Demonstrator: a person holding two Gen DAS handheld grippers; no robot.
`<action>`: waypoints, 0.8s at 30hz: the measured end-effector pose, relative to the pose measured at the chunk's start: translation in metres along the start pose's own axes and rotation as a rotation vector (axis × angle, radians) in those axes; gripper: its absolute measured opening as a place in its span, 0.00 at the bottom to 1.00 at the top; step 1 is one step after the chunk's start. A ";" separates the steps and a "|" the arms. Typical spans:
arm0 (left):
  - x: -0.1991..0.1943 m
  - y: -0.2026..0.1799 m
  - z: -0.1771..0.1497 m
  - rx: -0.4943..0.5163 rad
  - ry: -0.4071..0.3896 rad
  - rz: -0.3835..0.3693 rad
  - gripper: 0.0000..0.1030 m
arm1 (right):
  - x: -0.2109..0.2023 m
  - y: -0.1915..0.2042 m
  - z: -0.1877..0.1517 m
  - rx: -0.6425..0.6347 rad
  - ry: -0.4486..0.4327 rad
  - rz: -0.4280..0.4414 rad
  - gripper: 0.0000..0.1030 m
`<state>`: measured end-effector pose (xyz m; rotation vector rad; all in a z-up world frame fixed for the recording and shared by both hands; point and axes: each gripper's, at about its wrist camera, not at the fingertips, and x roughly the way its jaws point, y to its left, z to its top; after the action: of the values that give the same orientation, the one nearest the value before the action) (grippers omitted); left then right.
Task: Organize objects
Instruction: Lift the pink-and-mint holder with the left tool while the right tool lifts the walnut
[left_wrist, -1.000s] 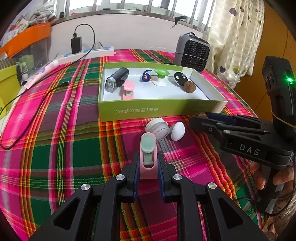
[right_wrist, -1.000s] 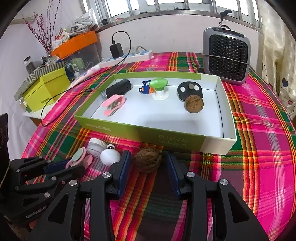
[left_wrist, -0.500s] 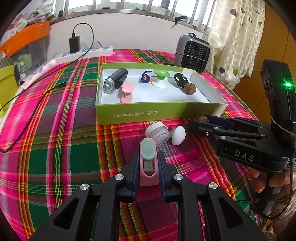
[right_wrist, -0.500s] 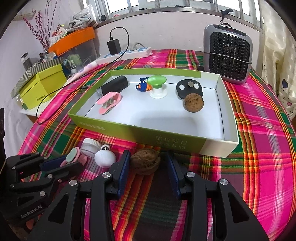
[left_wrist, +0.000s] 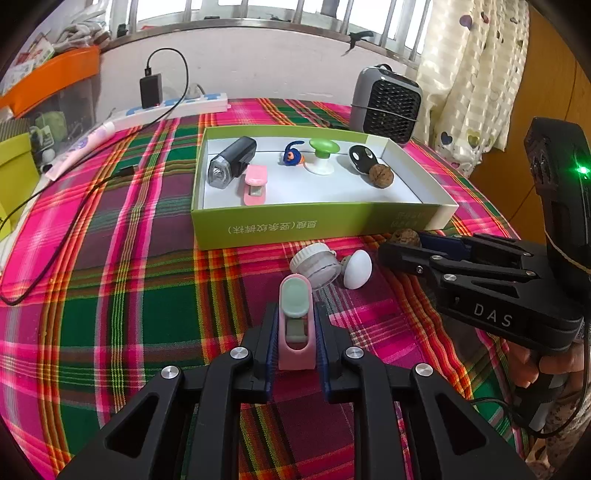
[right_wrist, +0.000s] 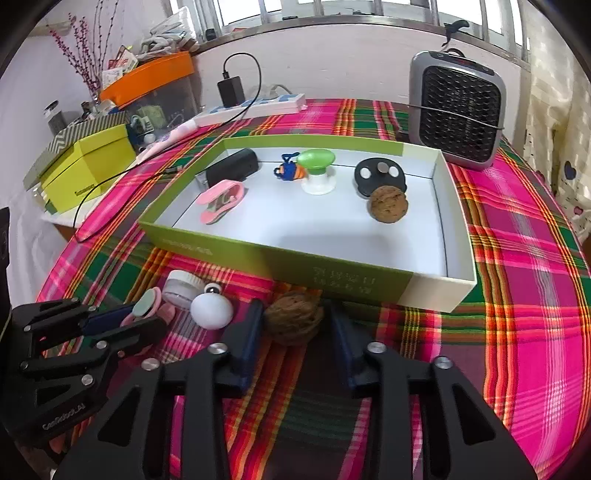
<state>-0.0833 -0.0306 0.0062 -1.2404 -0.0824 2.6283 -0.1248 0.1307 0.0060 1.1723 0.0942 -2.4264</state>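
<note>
Green box (left_wrist: 317, 225) on the plaid cloth already holds several trinkets. Step in hand, I judge: pickup. Left gripper (left_wrist: 295, 339) is clenched on the pink clip (left_wrist: 295, 325); right gripper (right_wrist: 295, 328) is closing around the walnut (right_wrist: 293, 317), pads not yet pressing. Next: lift both over the wall. Only the right view shows the walnut whole.

A home: plaid tablecloth (right_wrist: 517, 258), heart-print curtain (left_wrist: 476, 74), small heater (right_wrist: 458, 110) by a window.
</note>
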 end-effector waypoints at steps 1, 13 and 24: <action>0.000 0.000 0.000 0.001 0.000 0.001 0.15 | 0.000 0.000 0.000 -0.002 0.000 0.001 0.33; -0.001 0.001 0.000 -0.007 -0.001 0.005 0.15 | -0.002 0.003 -0.002 -0.008 0.001 0.018 0.33; -0.004 0.001 0.003 -0.013 -0.007 0.011 0.15 | -0.002 0.007 -0.003 -0.020 0.003 0.037 0.33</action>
<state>-0.0828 -0.0321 0.0112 -1.2398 -0.0934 2.6458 -0.1187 0.1257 0.0064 1.1594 0.0973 -2.3862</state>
